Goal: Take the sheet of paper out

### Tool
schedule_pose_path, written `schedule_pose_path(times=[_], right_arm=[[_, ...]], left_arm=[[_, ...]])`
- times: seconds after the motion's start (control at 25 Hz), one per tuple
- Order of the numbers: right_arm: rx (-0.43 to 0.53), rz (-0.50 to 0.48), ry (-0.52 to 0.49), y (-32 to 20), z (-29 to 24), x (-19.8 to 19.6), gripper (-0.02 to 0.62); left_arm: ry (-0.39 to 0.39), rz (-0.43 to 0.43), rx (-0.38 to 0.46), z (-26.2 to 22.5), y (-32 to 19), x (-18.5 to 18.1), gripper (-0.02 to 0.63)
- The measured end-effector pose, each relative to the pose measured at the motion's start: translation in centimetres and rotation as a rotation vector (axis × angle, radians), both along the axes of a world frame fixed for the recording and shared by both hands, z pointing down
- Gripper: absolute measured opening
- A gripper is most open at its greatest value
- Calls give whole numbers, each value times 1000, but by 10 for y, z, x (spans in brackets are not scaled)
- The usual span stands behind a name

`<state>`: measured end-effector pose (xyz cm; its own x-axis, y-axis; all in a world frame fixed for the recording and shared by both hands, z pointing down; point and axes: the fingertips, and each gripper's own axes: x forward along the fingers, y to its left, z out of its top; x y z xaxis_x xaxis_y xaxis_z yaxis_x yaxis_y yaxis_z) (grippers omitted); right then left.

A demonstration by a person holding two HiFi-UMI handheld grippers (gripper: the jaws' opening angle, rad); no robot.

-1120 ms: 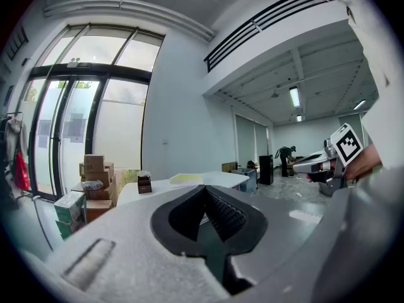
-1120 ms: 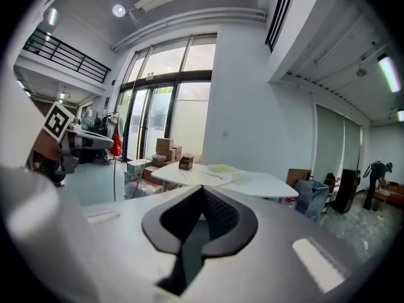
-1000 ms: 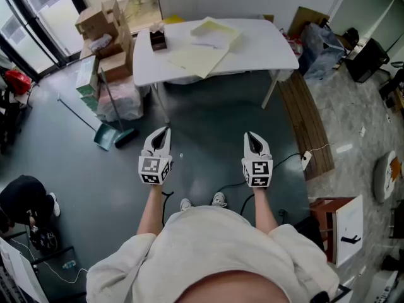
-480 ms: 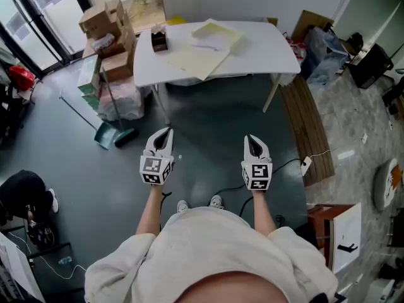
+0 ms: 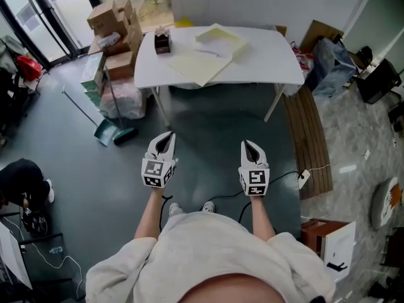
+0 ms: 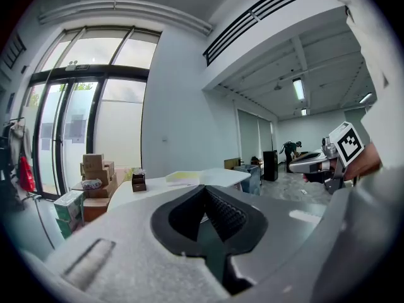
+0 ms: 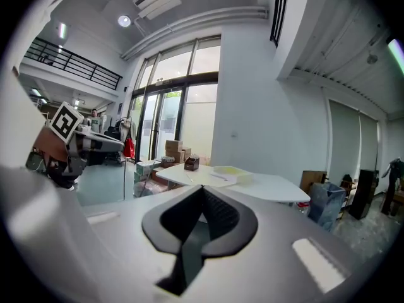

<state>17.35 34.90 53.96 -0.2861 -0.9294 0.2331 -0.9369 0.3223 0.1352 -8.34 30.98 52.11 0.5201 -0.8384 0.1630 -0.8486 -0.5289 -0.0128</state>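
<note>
A white table stands ahead of me on the grey floor. On it lie a large pale yellow sheet of paper, a smaller yellow stack and a small brown box. My left gripper and right gripper are held side by side over the floor, well short of the table, both shut with nothing in them. In the left gripper view the jaws meet in front of the table. The right gripper view shows its closed jaws before the table and paper.
Cardboard boxes are piled left of the table, with a dustpan and broom beside them. A wooden board and bags lie to the right. Cables cross the floor. A person crouches at far left.
Both grippers and the person carrying them have advanced toward the table, which now sits lower and nearer in the head view. The jaws stayed shut.
</note>
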Motion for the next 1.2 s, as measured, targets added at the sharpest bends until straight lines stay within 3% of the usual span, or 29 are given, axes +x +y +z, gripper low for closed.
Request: schedule_pose_path(times=[0.64, 1.2], right_arm=[[-22, -16, -19, -39, 18, 20, 2], [-34, 37, 26, -161, 16, 20, 2]], left_arm=[[2, -9, -22, 18, -30, 29, -5], [47, 48, -42, 27, -171, 34, -5]])
